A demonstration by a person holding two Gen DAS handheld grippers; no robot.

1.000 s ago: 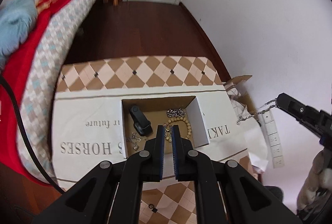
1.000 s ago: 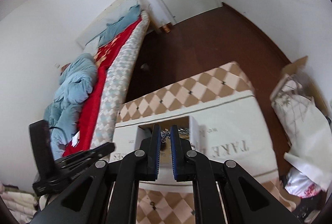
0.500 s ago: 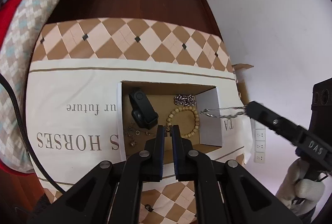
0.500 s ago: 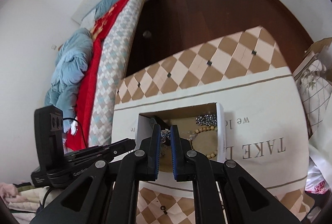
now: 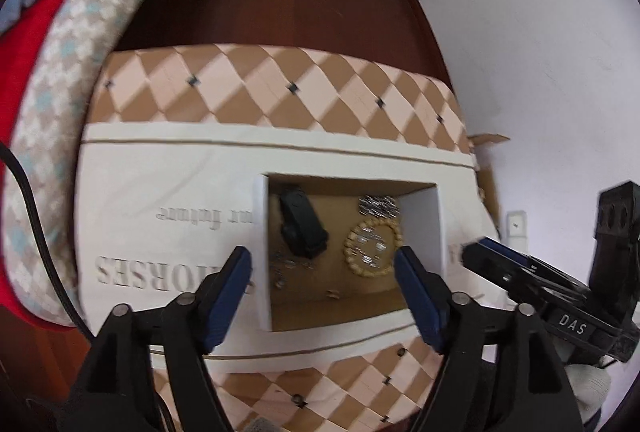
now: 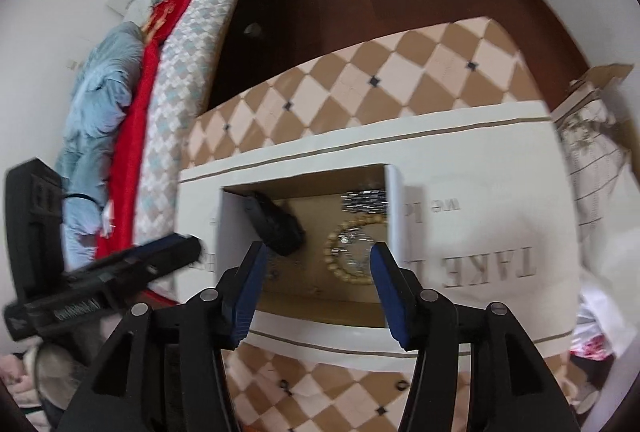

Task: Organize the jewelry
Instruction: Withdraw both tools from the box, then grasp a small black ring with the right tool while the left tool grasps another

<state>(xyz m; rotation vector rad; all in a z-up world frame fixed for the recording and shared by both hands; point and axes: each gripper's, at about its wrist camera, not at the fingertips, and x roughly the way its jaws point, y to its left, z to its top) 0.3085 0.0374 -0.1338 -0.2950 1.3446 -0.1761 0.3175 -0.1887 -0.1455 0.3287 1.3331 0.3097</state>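
Note:
An open white box (image 5: 421, 228) with a brown floor sits sunk in a lettered white cloth. Inside lie a black clip-like object (image 5: 301, 228), a wooden bead bracelet (image 5: 374, 251) with a thin silver chain (image 5: 370, 252) loose inside its ring, a silver heap (image 5: 378, 206) at the back, and small pieces (image 5: 288, 264) at the left. My left gripper (image 5: 322, 258) hangs over the box, its jaws opening, nothing between them. My right gripper (image 6: 319, 250) is above the same box (image 6: 394, 208), jaws also opening and empty, over the bracelet (image 6: 352, 252) and chain (image 6: 356, 248).
The cloth (image 5: 168, 200) covers a diamond-patterned surface (image 5: 280, 80) where small rings (image 6: 401, 386) lie near the front edge. A bed with red and blue bedding (image 6: 132, 100) runs along the left. Dark floor lies beyond; a white wall and paper bags (image 6: 592, 136) stand right.
Both grippers were shut on the ends of the silver chain and sank toward the box. Now both jaws stand apart and the chain lies inside the bead bracelet.

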